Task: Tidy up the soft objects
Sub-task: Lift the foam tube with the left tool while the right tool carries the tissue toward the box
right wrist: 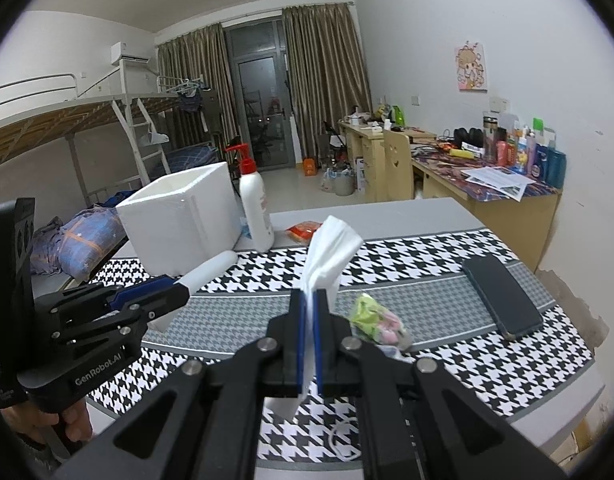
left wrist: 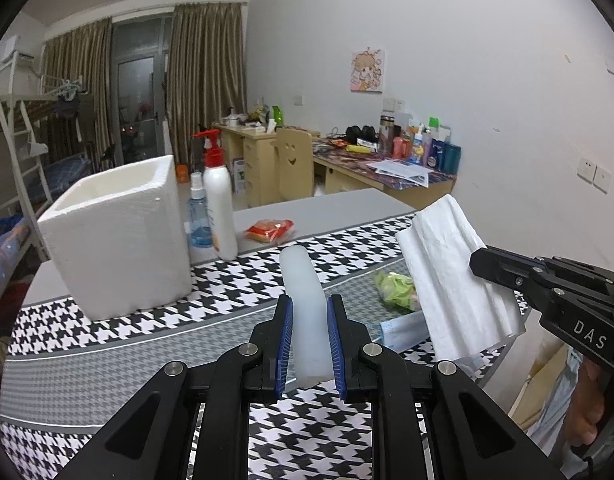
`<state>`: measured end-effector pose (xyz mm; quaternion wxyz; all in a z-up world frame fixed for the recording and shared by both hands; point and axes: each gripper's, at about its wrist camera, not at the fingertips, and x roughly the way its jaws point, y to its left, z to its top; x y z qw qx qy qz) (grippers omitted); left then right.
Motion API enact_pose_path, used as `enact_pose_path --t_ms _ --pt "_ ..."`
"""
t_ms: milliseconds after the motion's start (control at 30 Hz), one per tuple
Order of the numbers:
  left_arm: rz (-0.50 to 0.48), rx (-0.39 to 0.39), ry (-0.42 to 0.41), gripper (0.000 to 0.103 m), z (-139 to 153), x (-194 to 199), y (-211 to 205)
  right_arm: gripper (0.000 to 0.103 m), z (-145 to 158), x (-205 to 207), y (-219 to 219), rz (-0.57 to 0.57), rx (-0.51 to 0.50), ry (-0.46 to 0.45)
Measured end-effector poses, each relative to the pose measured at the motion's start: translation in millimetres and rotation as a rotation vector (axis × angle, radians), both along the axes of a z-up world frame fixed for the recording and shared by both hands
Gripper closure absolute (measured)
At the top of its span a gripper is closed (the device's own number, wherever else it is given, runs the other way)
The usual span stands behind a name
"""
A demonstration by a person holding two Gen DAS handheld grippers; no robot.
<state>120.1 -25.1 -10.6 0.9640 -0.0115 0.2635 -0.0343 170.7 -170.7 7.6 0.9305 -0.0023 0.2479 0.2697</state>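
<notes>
Dormitory room: bunk bed [right wrist: 67, 120], desks [right wrist: 507, 196].

White walls [right wrist: 427, 40] enclose the room; brown curtains [right wrist: 323, 76] flank a dark glass door [right wrist: 259, 112]. A metal bunk bed [right wrist: 67, 120] stands left, cluttered wooden desks [right wrist: 507, 200] line the right wall.

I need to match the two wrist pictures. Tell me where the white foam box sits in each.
Left wrist: white foam box stands left of centre on the houndstooth cloth.
Right wrist: foam box sits upper left of centre, beyond the left gripper.
Shared landmark: the red-capped white spray bottle just right of the box.
</notes>
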Motion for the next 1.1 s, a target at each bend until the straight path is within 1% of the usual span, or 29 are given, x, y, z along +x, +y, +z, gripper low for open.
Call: enact_pose_path --t_ms 100,467,1100 --pt "0.020 -0.001 -0.018 0.084 4.1 -4.1 9.0 0.097 1.5 -1.4 8.1 0.016 -0.002 -0.007" --pt "0.072 0.000 -0.040 0.084 10.9 -12.8 36.2 0.097 5.8 -7.5 36.5 0.074 0.003 -0.026" --pt "0.107 0.024 -0.067 0.084 22.1 -15.2 70.0 0.097 17.8 -3.2 74.2 0.131 0.007 -0.051"
